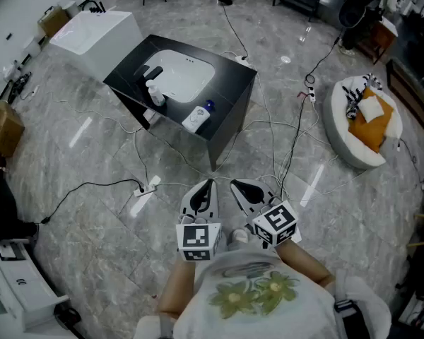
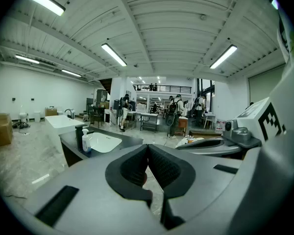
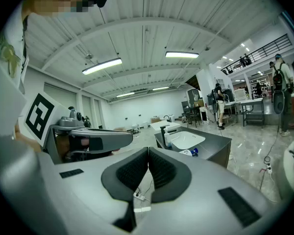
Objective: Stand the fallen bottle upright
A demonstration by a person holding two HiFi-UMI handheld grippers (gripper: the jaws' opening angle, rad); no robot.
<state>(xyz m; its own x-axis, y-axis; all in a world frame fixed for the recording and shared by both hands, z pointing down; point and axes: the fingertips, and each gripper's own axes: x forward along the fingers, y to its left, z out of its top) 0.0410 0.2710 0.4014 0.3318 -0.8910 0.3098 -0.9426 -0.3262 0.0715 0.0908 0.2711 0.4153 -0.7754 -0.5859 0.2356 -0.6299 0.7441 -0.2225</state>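
Note:
A white bottle (image 1: 196, 118) with a blue cap lies on its side at the front of the black counter (image 1: 230, 108), next to the white sink (image 1: 185, 73). In the right gripper view the bottle (image 3: 188, 152) shows small beside the basin. An upright pump bottle (image 1: 155, 93) stands left of the sink by a black tap (image 1: 150, 71). Both grippers hang close to my body, well short of the counter. My left gripper (image 1: 209, 183) has its jaws pressed together with nothing between them, and so does my right gripper (image 1: 235, 184).
White cables (image 1: 268, 136) and a power strip (image 1: 145, 188) cross the marble floor between me and the counter. A white block (image 1: 93, 32) stands behind the counter, a round white cushion (image 1: 364, 129) with an orange pillow at right, a cardboard box (image 1: 1, 127) at left.

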